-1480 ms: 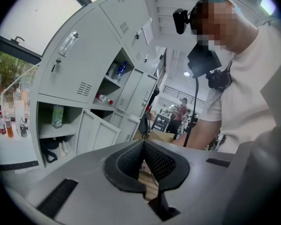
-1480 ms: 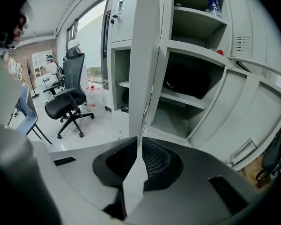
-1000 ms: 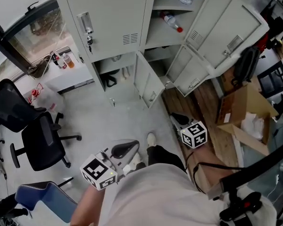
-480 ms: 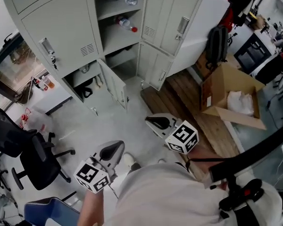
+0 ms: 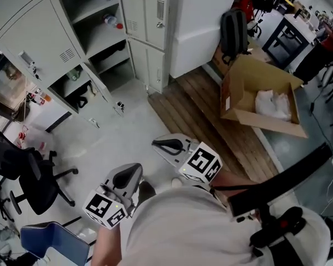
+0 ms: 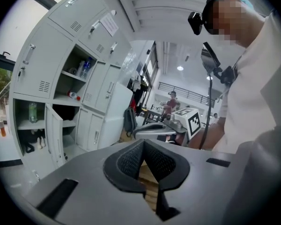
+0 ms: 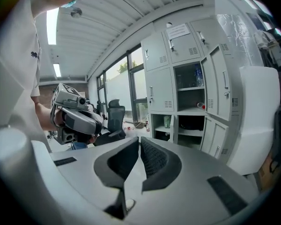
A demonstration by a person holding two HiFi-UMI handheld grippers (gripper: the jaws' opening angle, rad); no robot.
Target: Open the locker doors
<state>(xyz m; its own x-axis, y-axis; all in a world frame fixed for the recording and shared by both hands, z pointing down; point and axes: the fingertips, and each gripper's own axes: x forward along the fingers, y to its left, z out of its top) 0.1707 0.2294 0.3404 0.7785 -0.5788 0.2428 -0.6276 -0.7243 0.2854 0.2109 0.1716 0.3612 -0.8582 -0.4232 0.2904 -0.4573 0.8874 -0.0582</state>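
Observation:
The grey lockers (image 5: 39, 32) stand at the upper left of the head view, well away from both grippers. Several doors hang open: a low door (image 5: 97, 85), and the middle column, where a bottle (image 5: 112, 21) lies on a shelf. My left gripper (image 5: 127, 173) is held low near the person's body, shut and empty. My right gripper (image 5: 166, 144) is beside it, and its jaws are closing with nothing between them. The lockers (image 6: 61, 78) show far off past the left gripper (image 6: 144, 142). In the right gripper view the gripper (image 7: 139, 139) points toward the lockers (image 7: 187, 78).
An open cardboard box (image 5: 261, 96) sits on a wooden platform (image 5: 211, 121) at the right. A black backpack (image 5: 233, 32) leans by a white cabinet (image 5: 200, 21). A black office chair (image 5: 22, 176) and a blue chair (image 5: 50, 240) stand at the left.
The head view has swung, so the lockers have slid to the upper left and look farther away. Both grippers stay low by the body; the right one has shifted left.

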